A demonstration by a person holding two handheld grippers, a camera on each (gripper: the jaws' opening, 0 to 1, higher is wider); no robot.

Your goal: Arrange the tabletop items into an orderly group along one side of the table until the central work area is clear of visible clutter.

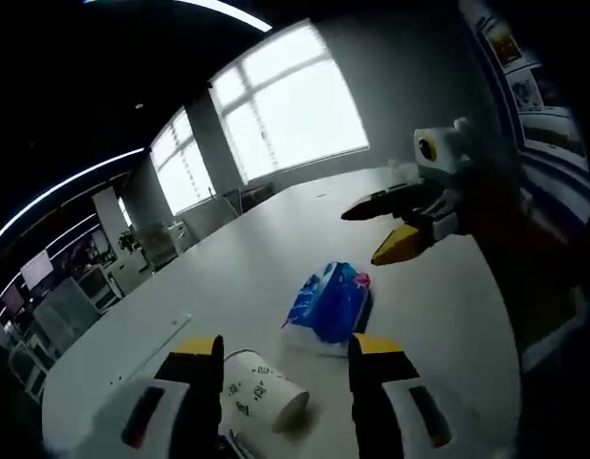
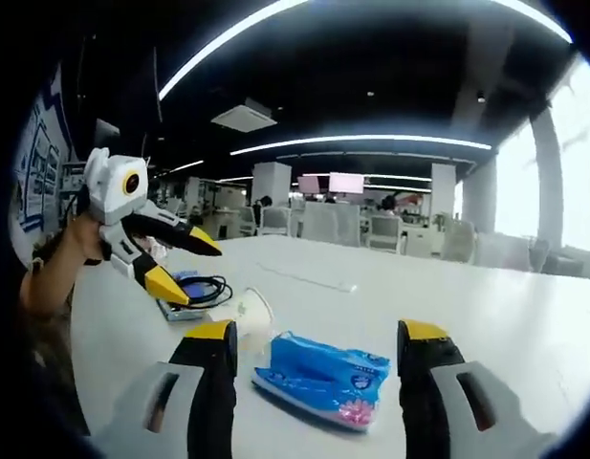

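A blue tissue pack [image 2: 323, 378] lies flat on the white counter [image 2: 486, 316]. Just beside it, a white paper cup [image 2: 245, 313] lies tipped on its side. Beyond the cup rests a coiled black cable [image 2: 201, 287].

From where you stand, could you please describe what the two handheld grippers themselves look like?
Each gripper has two broad grey jaws with black inner faces and yellow tips. Seen from outside, the left gripper has a white body and slim, pointed dark jaws tipped in yellow.

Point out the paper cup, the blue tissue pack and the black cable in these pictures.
paper cup [image 1: 261, 390]: left gripper view, on its white side wall, lying tipped over.
blue tissue pack [image 2: 323, 377]: right gripper view, on the blue top face.
black cable [image 2: 207, 287]: right gripper view, on the coiled loop.
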